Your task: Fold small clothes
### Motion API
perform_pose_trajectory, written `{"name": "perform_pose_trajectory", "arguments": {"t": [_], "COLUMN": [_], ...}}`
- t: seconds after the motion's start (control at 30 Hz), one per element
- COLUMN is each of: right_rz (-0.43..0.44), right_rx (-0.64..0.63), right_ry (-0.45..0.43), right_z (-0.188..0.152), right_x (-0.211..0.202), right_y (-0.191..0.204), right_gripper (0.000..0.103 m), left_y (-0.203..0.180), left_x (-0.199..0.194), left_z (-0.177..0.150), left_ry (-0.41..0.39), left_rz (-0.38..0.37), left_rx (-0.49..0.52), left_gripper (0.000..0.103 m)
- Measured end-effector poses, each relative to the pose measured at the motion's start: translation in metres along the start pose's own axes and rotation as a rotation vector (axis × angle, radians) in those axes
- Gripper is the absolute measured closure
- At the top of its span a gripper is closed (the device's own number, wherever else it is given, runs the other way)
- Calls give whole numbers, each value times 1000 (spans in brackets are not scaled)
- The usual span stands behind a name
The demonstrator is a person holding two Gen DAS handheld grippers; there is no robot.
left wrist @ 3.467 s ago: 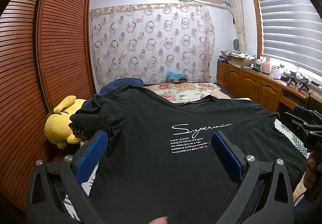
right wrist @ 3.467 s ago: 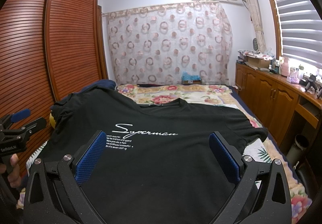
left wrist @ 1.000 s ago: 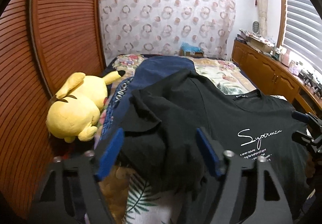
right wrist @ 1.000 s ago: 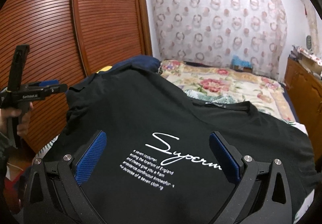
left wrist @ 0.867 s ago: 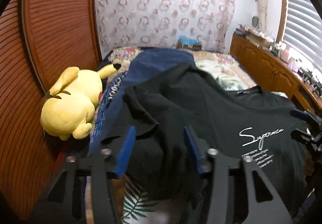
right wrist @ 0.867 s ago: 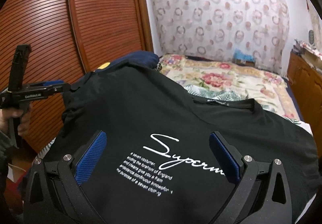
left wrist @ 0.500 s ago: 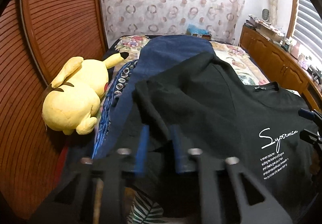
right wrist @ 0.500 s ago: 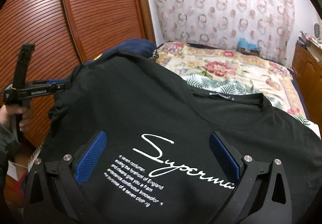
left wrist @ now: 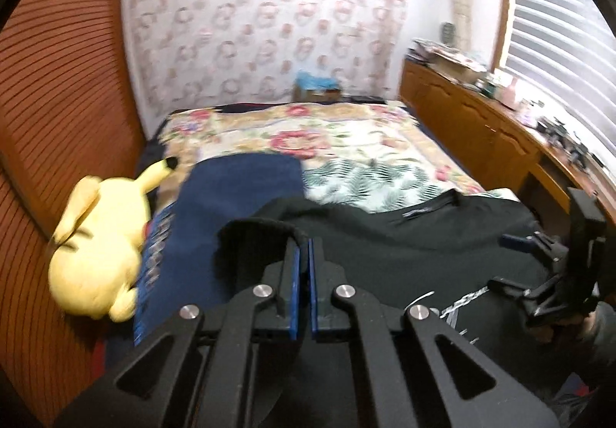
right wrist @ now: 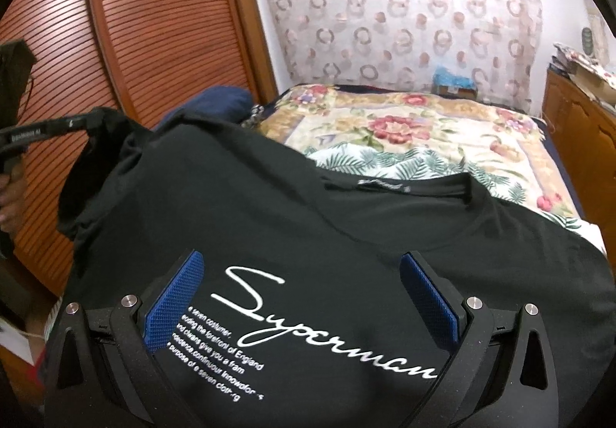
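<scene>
Left gripper [left wrist: 304,254] now clamped on T-shirt sleeve [left wrist: 261,235]

We record a black shirt [right wrist: 308,204] with white lettering, a yellow plush toy [left wrist: 98,247], a navy garment [left wrist: 235,189], a floral and leaf-print bedspread [right wrist: 423,135], and blue gripper pads [right wrist: 173,297].

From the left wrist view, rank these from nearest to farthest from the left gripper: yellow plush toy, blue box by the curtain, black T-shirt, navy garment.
1. black T-shirt: its sleeve edge is pinched in the left gripper.
2. navy garment: just beyond and left of the gripper.
3. yellow plush toy: far left, by the wardrobe.
4. blue box: at the bed's far end, by the curtain.
</scene>
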State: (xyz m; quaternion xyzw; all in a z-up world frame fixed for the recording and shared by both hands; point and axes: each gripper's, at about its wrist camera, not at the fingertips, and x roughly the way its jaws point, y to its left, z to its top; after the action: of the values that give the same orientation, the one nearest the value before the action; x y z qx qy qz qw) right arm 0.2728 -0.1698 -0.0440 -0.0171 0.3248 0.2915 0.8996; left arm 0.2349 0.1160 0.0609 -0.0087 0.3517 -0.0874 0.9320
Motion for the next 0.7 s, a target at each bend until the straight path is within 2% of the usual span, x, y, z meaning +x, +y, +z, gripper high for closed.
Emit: {"name": "perform_pose_trajectory", "arguments": {"t": [0.23,0.33,0.43,0.5,0.7], "right_rz": [-29,-41,-47,-48,-49], "right_rx": [5,16,26,28,23], "right_ry": [-18,-23,-21,-16,-1], "right_z": [0,0,-2,-3,-4], "right_x": [-9,-11,-11,-10,-6], "right_y": [-7,-12,-15,-17,-18], "right_gripper": [0,0,0,0,0], "left_y": [-45,-54,-55,-49,-37], "left_x": [39,52,57,57,56], "left_z": [39,48,50,49,39], "left_ry": [63,89,94,88,86], "left_rz": [-104,-115,-99,-93,-43], "left_rx": [66,83,96,92,105], "left_gripper": [102,99,89,78,64]}}
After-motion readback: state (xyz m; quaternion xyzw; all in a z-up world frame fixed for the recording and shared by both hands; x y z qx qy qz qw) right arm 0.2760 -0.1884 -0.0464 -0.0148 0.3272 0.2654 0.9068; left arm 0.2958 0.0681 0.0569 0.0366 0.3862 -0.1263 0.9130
